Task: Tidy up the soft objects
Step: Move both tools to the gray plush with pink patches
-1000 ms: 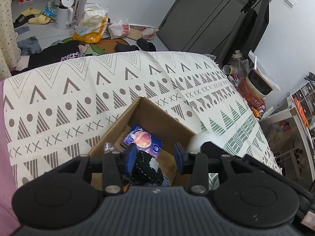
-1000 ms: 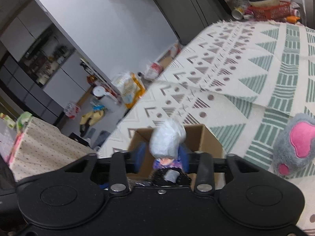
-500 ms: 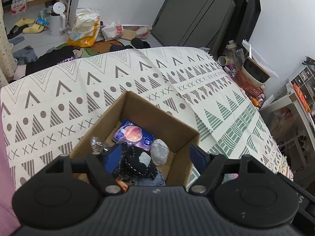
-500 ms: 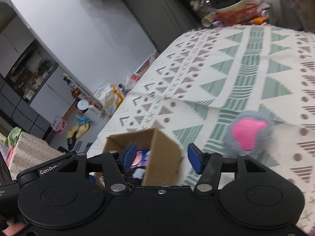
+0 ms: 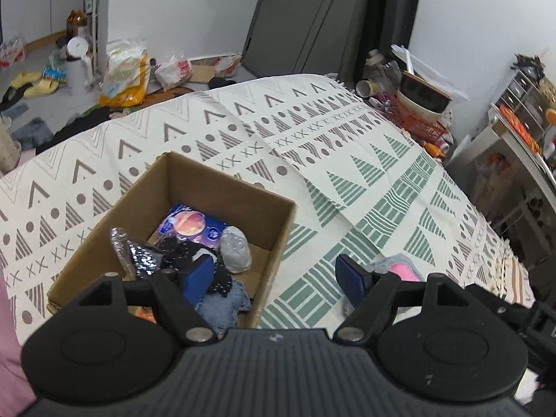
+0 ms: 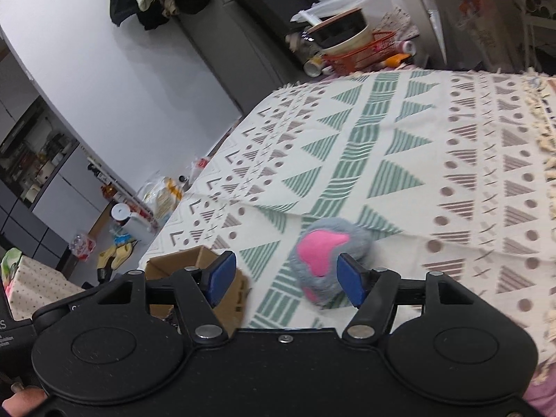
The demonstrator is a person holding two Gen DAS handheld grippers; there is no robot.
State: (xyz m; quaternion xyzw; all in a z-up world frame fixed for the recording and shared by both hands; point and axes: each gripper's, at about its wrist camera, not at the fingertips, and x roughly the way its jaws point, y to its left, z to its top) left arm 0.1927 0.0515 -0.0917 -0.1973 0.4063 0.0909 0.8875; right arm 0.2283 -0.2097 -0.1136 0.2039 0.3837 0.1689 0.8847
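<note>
The grey plush toy with the pink patch (image 6: 321, 259) lies on the patterned cloth (image 6: 399, 160) just ahead of your right gripper (image 6: 286, 279), sitting between the lines of its two blue pads and a little closer to the right-hand pad (image 6: 351, 283). Nothing touches it. Your right gripper's jaws are spread wide and carry nothing. To the left of that gripper, partly behind its left-hand pad, you see a corner of the cardboard box (image 6: 194, 264).

From your left gripper (image 5: 276, 278) the same toy (image 5: 399, 269) shows only as a grey and pink edge just beyond the right-hand pad (image 5: 349, 279), on the cloth (image 5: 347, 160) and outside the box. This gripper's jaws are also spread wide, with nothing between them.

The open box (image 5: 222, 187) stands ahead and to the left of your left gripper, its near right corner between the pads. Inside it you have a grey-white wrapped bundle (image 5: 236, 248) against the right side, a blue and purple packet with an orange round picture (image 5: 193, 224) farther back, a black dotted fabric piece (image 5: 180, 255) by the left-hand pad, a shiny crinkled wrapper (image 5: 121, 246) at the left, and a pale blue fabric piece (image 5: 222, 305) nearest you.
</note>
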